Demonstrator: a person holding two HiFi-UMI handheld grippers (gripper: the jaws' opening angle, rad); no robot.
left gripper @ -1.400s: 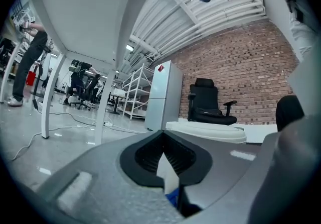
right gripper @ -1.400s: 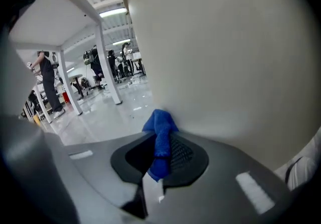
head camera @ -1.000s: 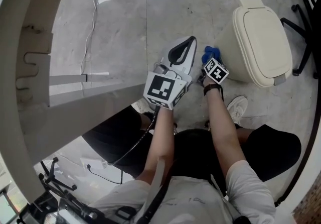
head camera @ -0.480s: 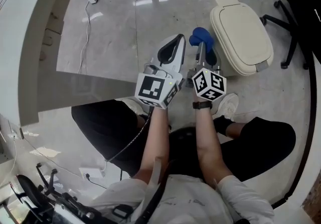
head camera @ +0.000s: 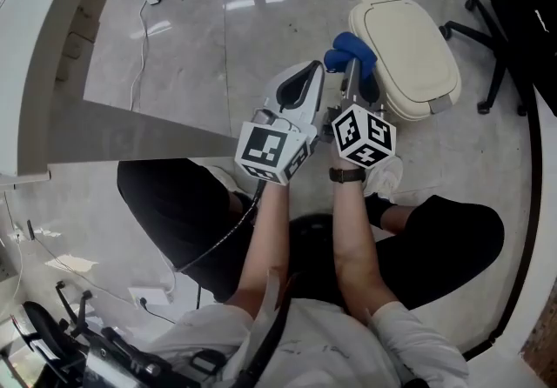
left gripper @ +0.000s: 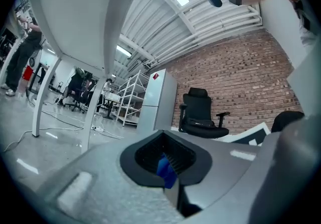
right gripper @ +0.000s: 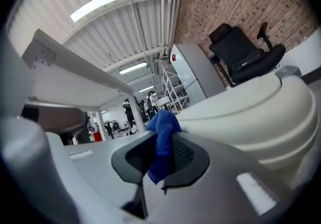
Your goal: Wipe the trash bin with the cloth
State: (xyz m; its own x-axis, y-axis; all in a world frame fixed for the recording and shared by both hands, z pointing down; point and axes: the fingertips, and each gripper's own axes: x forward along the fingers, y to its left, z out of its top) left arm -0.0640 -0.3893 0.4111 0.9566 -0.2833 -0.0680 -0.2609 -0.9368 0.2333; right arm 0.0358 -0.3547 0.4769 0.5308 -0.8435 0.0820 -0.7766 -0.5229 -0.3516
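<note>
Beside trash bin [head camera: 409, 38], right hand-held gripper [head camera: 352, 71] pinches cloth [head camera: 346, 49]; bin base hidden.

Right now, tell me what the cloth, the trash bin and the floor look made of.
The cloth looks like soft blue fabric, maybe microfibre: fuzzy nap, bunched in the right tongs. The trash bin seems cream plastic: smooth moulded lid, slight sheen. The floor looks like polished grey stone or tile: it mirrors the lights.

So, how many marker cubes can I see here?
2: the left cube on the left gripper; the right cube on the right gripper, beside it. None seems hidden.
</note>
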